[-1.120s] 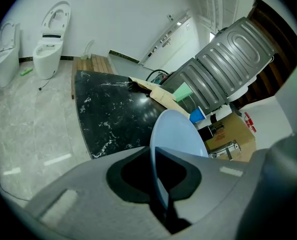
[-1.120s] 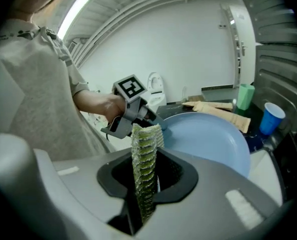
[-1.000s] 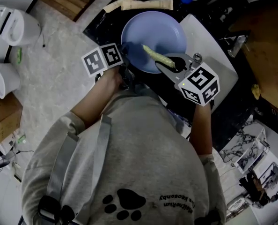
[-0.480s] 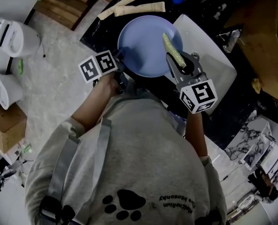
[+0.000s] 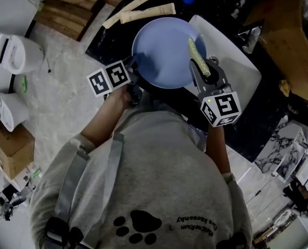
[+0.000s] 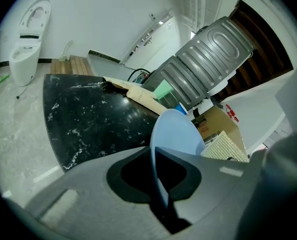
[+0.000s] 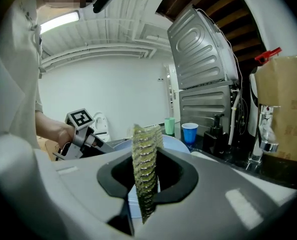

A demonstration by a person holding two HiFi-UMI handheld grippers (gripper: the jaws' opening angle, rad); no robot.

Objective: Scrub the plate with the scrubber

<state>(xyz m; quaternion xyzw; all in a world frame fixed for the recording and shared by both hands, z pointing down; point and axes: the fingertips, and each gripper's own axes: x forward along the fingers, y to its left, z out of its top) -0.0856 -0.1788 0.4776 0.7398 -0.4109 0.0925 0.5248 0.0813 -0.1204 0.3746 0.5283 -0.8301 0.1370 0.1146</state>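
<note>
Black marbled counter point(image 5: 108, 38) lies beneath the pale blue plate point(image 5: 162, 51), which the left gripper point(image 6: 161, 196) pinches by its near rim, jaws narrow on the thin edge. The right gripper point(image 7: 144, 199) is clamped on the yellow-green scrubber point(image 5: 197, 56), which crosses the plate's right side in the head view

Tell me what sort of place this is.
Probably a kitchen washing-up corner, perhaps in a workshop: a white sink with a faucet is set in a black marble counter, and a pump bottle stands nearby.
</note>
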